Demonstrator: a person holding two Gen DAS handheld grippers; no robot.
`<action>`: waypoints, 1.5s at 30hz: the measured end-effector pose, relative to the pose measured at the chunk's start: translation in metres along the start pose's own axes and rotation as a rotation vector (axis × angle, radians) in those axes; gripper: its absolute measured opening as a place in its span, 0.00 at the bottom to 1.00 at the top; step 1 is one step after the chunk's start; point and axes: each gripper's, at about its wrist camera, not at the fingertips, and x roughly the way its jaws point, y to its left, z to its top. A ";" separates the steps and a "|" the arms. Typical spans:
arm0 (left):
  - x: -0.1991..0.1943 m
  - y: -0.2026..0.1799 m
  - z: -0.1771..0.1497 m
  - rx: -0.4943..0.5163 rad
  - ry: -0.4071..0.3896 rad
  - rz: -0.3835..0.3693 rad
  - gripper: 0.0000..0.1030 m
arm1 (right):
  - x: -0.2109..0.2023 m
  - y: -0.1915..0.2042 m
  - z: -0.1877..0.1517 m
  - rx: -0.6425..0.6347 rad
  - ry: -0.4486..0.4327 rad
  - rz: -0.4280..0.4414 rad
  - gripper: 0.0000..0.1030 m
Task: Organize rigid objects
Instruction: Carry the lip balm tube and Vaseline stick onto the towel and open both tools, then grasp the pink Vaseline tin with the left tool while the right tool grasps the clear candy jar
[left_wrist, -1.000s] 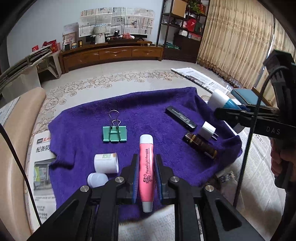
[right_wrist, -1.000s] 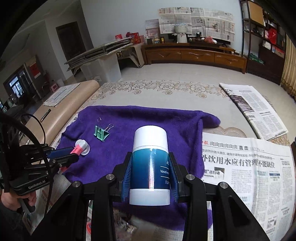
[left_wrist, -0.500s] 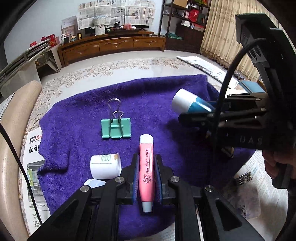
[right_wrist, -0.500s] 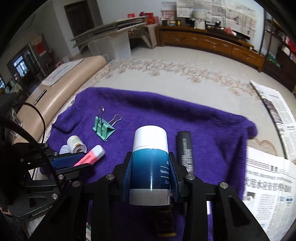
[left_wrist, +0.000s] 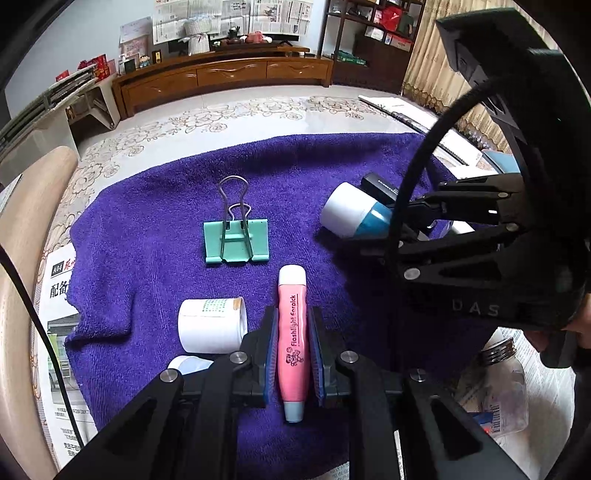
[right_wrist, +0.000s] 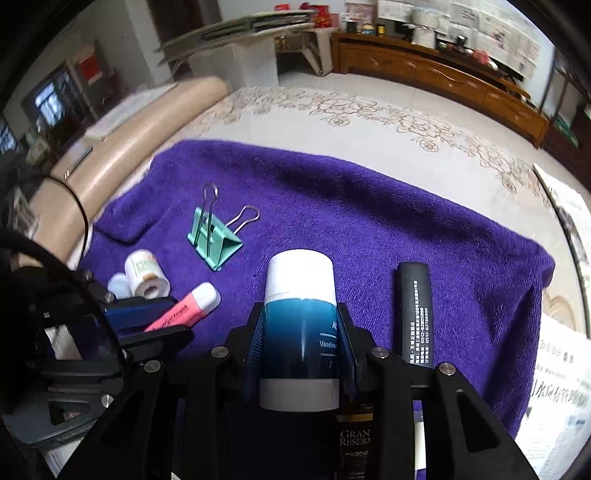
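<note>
Things spread over a towel (left_wrist: 155, 206), seen from the left wrist view.

A binder clip (left_wrist: 236, 240) lies at frame centre. Lower left of it lies a small roll (left_wrist: 210, 325), with a cap (left_wrist: 188, 365) just below that. A flashlight tube (left_wrist: 293, 332) sits below the clip, lower centre, between the left gripper (left_wrist: 293, 365) fingers. A bottle (left_wrist: 354, 216) sits right of the clip, a dark bar (left_wrist: 380, 188) just behind it. Newspaper (left_wrist: 59, 295) lies under the towel's left edge.
</note>
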 end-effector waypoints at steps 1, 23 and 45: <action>0.000 -0.002 0.000 0.009 0.004 0.008 0.16 | 0.000 0.001 0.000 -0.013 0.005 -0.003 0.35; -0.058 -0.023 -0.023 -0.040 -0.104 -0.084 0.88 | -0.093 -0.027 -0.043 0.108 -0.154 0.030 0.93; -0.035 -0.101 -0.102 0.173 -0.019 -0.001 0.99 | -0.157 -0.083 -0.223 0.476 -0.242 -0.105 1.00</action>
